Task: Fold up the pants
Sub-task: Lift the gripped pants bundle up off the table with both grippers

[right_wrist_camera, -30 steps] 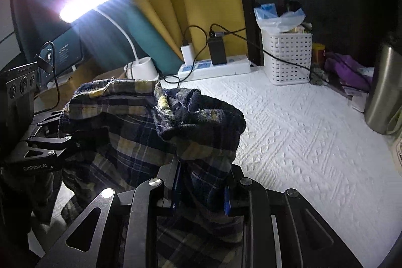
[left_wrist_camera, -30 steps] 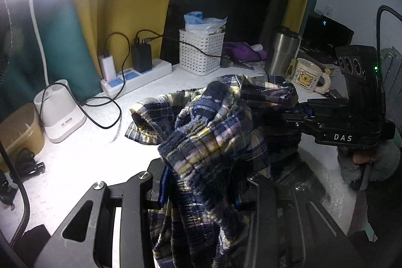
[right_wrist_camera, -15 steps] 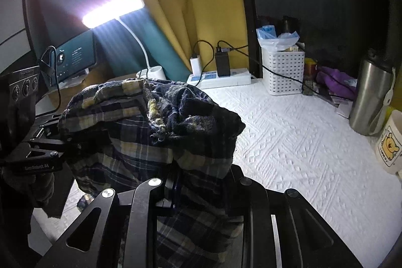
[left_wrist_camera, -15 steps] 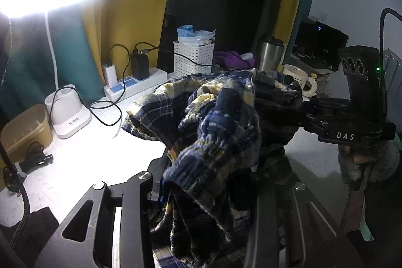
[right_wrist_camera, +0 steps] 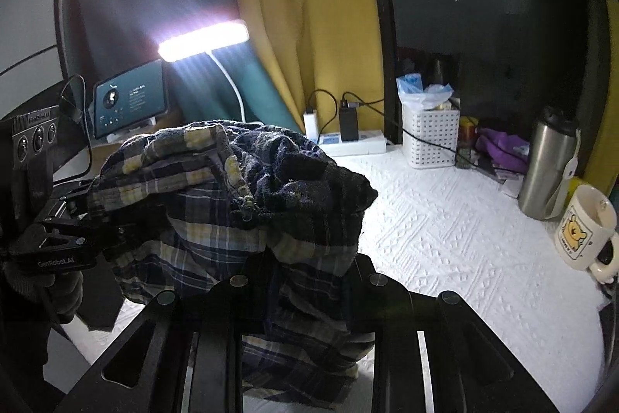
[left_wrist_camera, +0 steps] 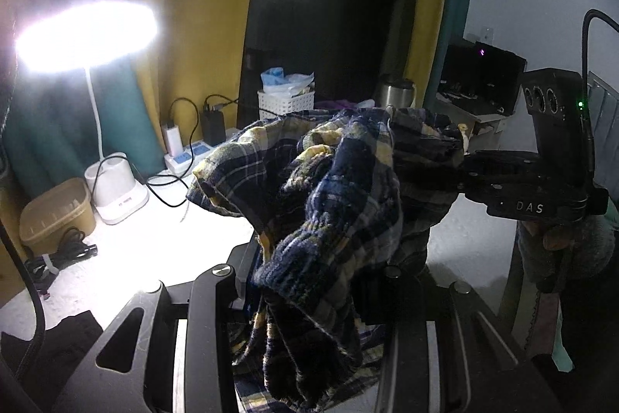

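Since a second ago both claws have risen: the plaid pants point(left_wrist_camera: 340, 204) now hang higher, off the white tabletop point(right_wrist_camera: 456, 231), and more of the far wall and curtains shows above them. In the right wrist view a mug has come into sight at the right edge, where earlier only the steel flask stood.

The left claw point(left_wrist_camera: 309, 281) pinches a bunched fold of the pants between its two fingers; the cloth spills over and hides the pads. The right claw point(right_wrist_camera: 305, 269) likewise pinches the cloth, its fingers close together with fabric wedged between. The exact edge each one grips is probably the waistband, though the bunching makes that hard to tell. The pants stretch between the two claws, draped in a heap over both, with the lower part hanging toward the near edge.

Counted: one pair of pants, two claws, one lit desk lamp point(right_wrist_camera: 203, 39), one white power strip point(right_wrist_camera: 352, 140) with two chargers plugged in, one white basket point(right_wrist_camera: 429, 138), one steel flask point(right_wrist_camera: 549, 169), one mug point(right_wrist_camera: 584, 227) with a bear picture, one small screen point(right_wrist_camera: 129, 103) at far left. A gloved hand point(left_wrist_camera: 565, 250) holds the right claw's grip.
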### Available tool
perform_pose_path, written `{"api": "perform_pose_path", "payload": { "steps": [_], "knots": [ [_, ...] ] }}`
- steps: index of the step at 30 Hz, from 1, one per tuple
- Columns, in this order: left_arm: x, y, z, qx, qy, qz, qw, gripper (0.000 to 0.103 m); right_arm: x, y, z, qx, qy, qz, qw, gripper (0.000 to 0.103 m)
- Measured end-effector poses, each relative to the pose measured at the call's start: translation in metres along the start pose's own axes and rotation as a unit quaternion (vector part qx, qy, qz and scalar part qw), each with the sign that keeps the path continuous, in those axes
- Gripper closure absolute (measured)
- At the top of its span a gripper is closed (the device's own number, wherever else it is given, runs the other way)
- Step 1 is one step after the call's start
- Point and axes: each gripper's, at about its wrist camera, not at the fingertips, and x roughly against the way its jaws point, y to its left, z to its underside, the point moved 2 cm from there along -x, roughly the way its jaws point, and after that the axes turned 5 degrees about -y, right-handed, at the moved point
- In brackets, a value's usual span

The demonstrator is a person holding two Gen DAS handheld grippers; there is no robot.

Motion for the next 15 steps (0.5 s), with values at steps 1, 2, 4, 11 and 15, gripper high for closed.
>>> {"api": "perform_pose_path", "payload": {
  "steps": [1,2,4,11,15],
  "knots": [
    [0.004,-0.003,0.0,-0.001,-0.002,0.0,1.0,0.067,0.004,0.002,-0.001,0.002,-0.003,0.001,1.0,0.077],
    [0.008,-0.005,-0.001,-0.003,-0.005,-0.001,1.0,0.067,0.009,0.004,-0.002,0.004,-0.006,0.001,1.0,0.077],
    [0.017,-0.009,-0.003,-0.005,-0.011,-0.003,0.9999,0.067,0.018,0.008,-0.004,0.008,-0.012,0.001,1.0,0.077],
    [0.048,-0.019,-0.011,-0.015,-0.04,-0.009,0.999,0.067,0.055,0.026,-0.015,0.026,-0.046,0.003,0.999,0.078],
    [0.068,-0.024,-0.014,-0.026,-0.058,-0.015,0.9979,0.067,0.074,0.038,-0.02,0.036,-0.064,0.001,0.997,0.078]
  ]
}}
